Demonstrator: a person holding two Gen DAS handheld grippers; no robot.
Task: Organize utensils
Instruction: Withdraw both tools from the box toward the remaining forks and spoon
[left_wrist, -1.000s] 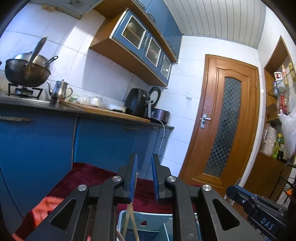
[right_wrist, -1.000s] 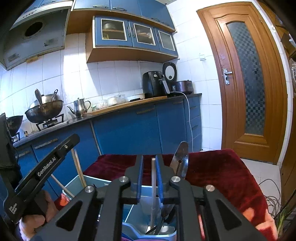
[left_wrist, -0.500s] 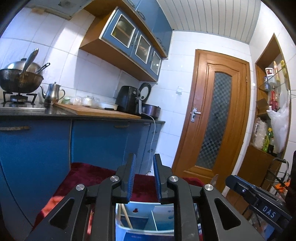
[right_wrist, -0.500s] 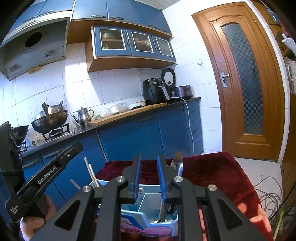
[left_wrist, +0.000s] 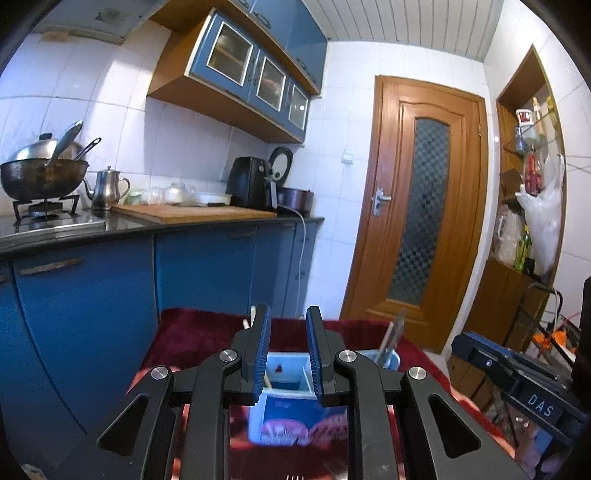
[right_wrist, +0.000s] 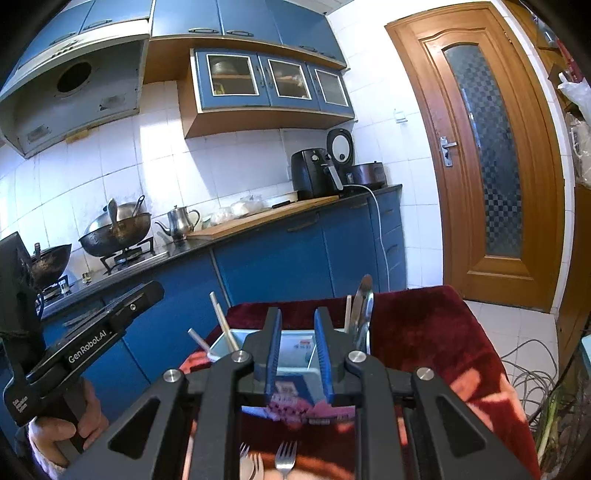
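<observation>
A light blue utensil holder (left_wrist: 284, 406) with compartments stands on the dark red cloth (left_wrist: 192, 332); it also shows in the right wrist view (right_wrist: 295, 347). Chopsticks (right_wrist: 221, 321) lean in its left compartment. A metal knife (right_wrist: 362, 310) and a pale stick stand in its right compartment. Forks (right_wrist: 284, 458) lie on the cloth near the bottom edge. My left gripper (left_wrist: 288, 325) is open and empty, above and in front of the holder. My right gripper (right_wrist: 297, 325) is open and empty, just in front of the holder.
The blue kitchen counter (left_wrist: 147, 229) with a wok, a kettle and a cutting board runs behind the table. A wooden door (left_wrist: 417, 206) is at the right. Cables (right_wrist: 532, 373) lie on the floor right of the table.
Both grippers have drawn back and up from the holder. The right gripper let go of a pale stick into the holder and opened; the left released the chopsticks earlier.
</observation>
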